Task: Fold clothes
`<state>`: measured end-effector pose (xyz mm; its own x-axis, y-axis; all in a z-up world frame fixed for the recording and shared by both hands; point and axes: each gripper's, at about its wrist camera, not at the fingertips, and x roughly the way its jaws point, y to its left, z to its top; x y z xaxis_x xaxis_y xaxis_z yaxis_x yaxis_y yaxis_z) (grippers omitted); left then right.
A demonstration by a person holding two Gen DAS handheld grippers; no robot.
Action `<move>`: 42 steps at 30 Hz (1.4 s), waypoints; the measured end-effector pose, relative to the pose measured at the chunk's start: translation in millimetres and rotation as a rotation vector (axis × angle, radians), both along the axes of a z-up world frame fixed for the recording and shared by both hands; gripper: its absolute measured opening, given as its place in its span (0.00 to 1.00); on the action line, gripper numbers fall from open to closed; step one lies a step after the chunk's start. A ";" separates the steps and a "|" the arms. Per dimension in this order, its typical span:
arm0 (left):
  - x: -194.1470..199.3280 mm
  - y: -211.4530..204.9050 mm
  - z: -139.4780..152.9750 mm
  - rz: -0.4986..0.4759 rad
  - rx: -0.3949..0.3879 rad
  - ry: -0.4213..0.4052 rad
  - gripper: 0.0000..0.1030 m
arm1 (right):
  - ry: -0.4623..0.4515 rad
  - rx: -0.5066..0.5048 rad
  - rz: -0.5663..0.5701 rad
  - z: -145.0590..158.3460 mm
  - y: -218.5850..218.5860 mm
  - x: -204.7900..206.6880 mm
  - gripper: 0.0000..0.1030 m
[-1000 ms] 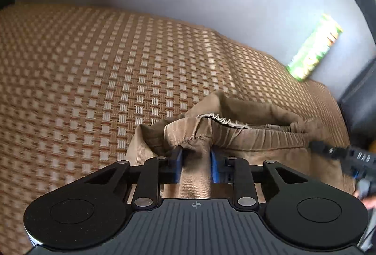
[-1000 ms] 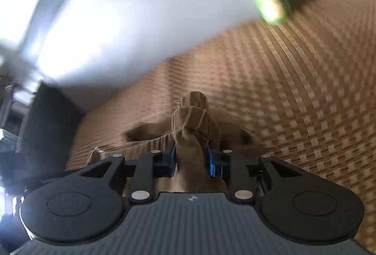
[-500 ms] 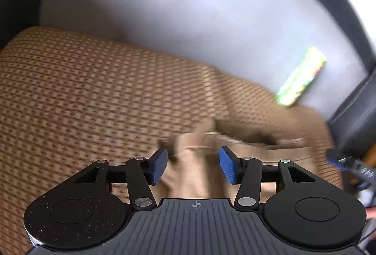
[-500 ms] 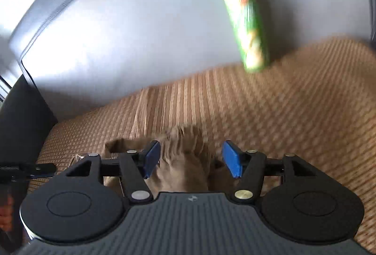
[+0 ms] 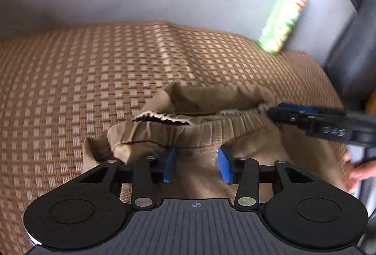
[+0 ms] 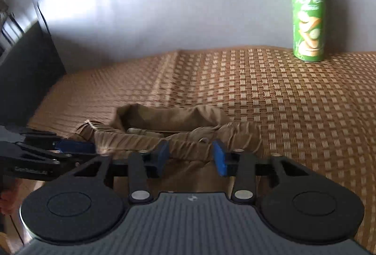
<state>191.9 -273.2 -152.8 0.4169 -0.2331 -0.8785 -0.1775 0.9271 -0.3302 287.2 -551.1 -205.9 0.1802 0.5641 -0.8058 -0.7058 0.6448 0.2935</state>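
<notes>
A pair of tan trousers with an elastic waistband [image 5: 178,130] lies bunched on the woven brown mat, waistband facing away; it also shows in the right wrist view [image 6: 183,135]. My left gripper [image 5: 196,166] is open, its blue pads just behind the waistband's left part, holding nothing. My right gripper [image 6: 191,157] is open, its pads astride the waistband's right part, not clamped. The right gripper also shows in the left wrist view [image 5: 312,123], at the waistband's right end. The left gripper also shows in the right wrist view [image 6: 47,156], at the left end.
A green crisps tube [image 5: 283,17] stands at the back right of the mat [image 5: 94,81] against the grey sofa back; it also shows in the right wrist view [image 6: 307,5]. A dark armrest [image 5: 352,52] bounds the right side.
Both grippers were shut on the trousers a second ago. They opened and let the cloth drop onto the mat, and now sit low behind the waistband.
</notes>
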 end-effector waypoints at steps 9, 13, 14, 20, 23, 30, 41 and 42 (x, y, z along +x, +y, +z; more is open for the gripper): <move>-66.5 -14.4 51.4 -0.065 0.067 -0.066 0.64 | -0.019 0.126 0.058 61.3 -28.9 -54.8 0.42; -70.3 -15.1 5.6 -0.057 0.137 0.014 0.60 | -0.001 0.054 0.140 26.8 -18.9 -88.6 0.41; -69.4 -9.2 -3.8 -0.021 0.119 0.026 0.60 | 0.027 0.041 0.125 9.9 -14.6 -84.9 0.41; -93.1 -5.5 39.1 0.061 0.067 -0.030 0.65 | 0.164 0.083 -0.013 5.9 -28.6 -69.9 0.40; -128.2 -15.9 44.2 0.060 0.070 -0.022 0.69 | 0.134 0.045 -0.010 9.8 -55.2 -94.6 0.45; -164.7 -16.6 9.4 0.156 0.054 0.077 0.82 | 0.081 -0.029 -0.003 8.1 -109.7 -143.6 0.54; -166.2 34.6 41.1 0.367 -0.114 0.039 0.85 | 0.201 0.166 -0.241 51.4 -146.8 -97.4 0.81; -161.4 39.5 36.2 0.379 -0.130 0.048 0.85 | 0.215 0.165 -0.261 48.2 -149.3 -89.9 0.81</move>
<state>30.5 -233.7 -116.6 0.4541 -0.1814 -0.8723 -0.5168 0.7439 -0.4237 197.3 -700.4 -157.6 0.1713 0.6467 -0.7433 -0.4351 0.7265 0.5319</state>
